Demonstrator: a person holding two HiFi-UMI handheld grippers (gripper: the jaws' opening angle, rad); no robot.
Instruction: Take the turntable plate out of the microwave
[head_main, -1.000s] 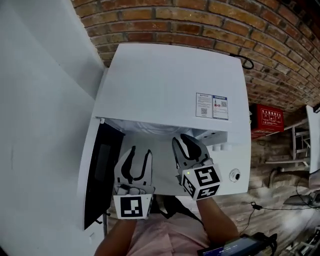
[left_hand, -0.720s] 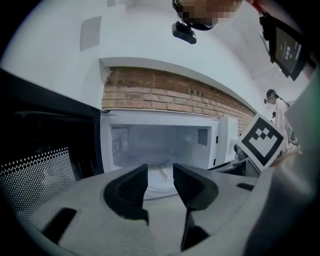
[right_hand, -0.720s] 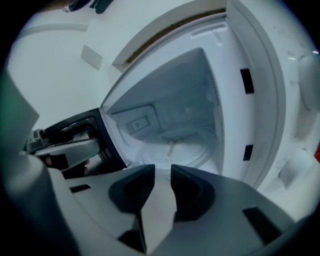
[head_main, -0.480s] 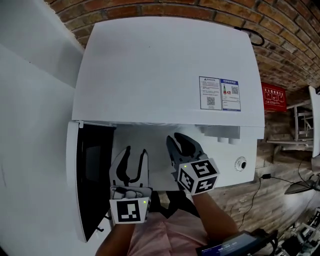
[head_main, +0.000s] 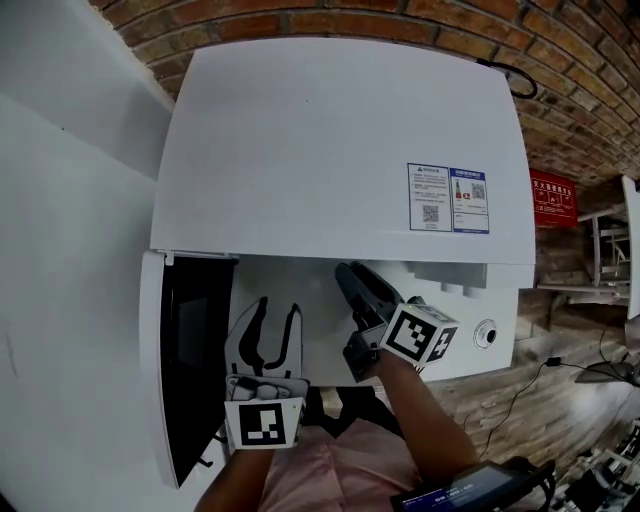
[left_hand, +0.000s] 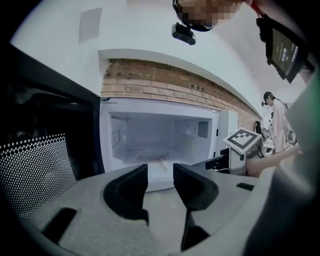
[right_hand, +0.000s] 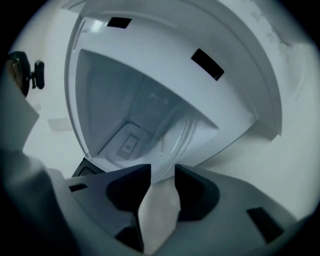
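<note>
head: above, steeply down on microwave (head_main: 340, 150) | gripper views: close, facing its open cavity (left_hand: 155, 140) | shared: cavity

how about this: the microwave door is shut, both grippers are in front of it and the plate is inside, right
No: the door is open, swung left, as the head view shows. Both the left gripper and right gripper are in front of the microwave, the right one's jaws just opening with nothing between them, and the plate is inside.
</note>
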